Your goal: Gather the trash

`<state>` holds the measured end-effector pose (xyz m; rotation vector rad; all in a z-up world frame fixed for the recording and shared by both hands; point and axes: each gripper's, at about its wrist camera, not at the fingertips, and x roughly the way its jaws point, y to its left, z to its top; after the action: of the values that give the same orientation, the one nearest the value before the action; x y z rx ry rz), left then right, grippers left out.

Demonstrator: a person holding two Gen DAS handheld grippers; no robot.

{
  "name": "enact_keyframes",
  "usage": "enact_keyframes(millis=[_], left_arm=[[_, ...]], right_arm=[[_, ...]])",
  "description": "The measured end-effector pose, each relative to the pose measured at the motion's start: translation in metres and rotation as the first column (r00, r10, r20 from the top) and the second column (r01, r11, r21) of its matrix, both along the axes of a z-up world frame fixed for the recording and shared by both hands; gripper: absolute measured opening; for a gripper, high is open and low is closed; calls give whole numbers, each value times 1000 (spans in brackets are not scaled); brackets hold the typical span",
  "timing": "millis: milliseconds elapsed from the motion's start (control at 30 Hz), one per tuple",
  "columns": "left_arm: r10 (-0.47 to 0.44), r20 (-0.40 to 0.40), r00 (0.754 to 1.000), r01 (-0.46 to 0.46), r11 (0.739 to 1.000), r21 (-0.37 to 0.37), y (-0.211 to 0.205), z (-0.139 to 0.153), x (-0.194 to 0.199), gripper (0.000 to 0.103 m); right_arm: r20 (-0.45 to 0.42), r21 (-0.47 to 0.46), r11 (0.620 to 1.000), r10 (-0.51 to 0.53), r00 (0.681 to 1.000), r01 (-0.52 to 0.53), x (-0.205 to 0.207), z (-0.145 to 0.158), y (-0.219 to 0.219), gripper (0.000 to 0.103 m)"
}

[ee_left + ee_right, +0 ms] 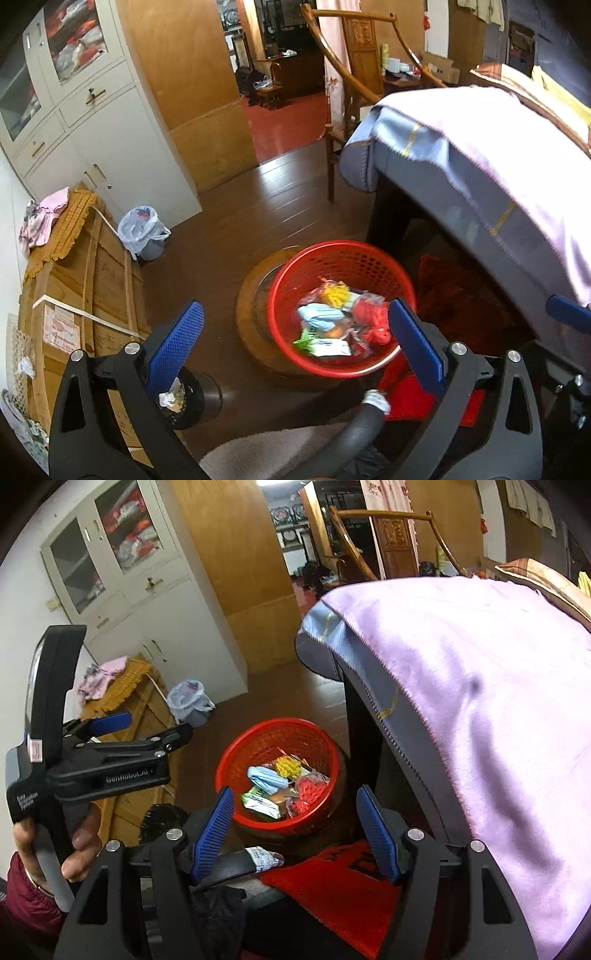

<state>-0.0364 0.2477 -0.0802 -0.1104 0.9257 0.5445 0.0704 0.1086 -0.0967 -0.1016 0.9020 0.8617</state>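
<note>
We list what lies before us, entry by entry.

Left tool (295,332): blue pads spread wide, nothing between them. In the right wrist view we see it side-on at nine o'clock, a hand (55,845) wrapped around its grip.

Right tool (295,830): blue pads well apart, gripping nothing.

Red basket (347,258): mesh plastic, round, standing on a low round wooden stand (251,314) on the dark wooden floor (258,206). In the left wrist view it sits just right of centre, toward five o'clock, partly behind the right-hand pad; in the right wrist view it is at centre, above the gap between the pads.

Trash in the basket: a light blue face mask (319,314), a yellow bundle (334,293), a red crinkled wrapper (371,317), a green-and-white packet (325,345). Further clear wrappers lie among them; we cannot tell their contents.

Worktop (498,155): at two o'clock, draped in a lilac cloth over grey fabric, beside the basket.

Small bin (142,230): lined with a pale bag, at nine o'clock, near the white cabinet (110,122) and well apart from the basket.

Wooden crate (81,288): at eight o'clock, pink clothing (48,218) on top.

Red mat (332,890): at six o'clock, below the basket.
</note>
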Motion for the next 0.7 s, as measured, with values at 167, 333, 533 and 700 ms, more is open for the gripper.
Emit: enact_keyframes(millis=[167, 333, 533, 700], left_arm=[[10, -22, 1000, -11, 999, -54, 21, -28, 2, 96], [38, -55, 998, -40, 998, -41, 33, -48, 5, 96], [69, -66, 995, -74, 994, -79, 47, -56, 4, 96], [66, -68, 996, -70, 996, -63, 43, -57, 6, 96]], right_arm=[[-25, -89, 996, -7, 1000, 5, 4, -20, 24, 68], [-48, -155, 988, -14, 999, 7, 9, -36, 43, 68], [-54, -194, 981, -20, 998, 9, 11, -43, 53, 68], [-59, -213, 977, -13, 998, 0, 12, -47, 59, 68]])
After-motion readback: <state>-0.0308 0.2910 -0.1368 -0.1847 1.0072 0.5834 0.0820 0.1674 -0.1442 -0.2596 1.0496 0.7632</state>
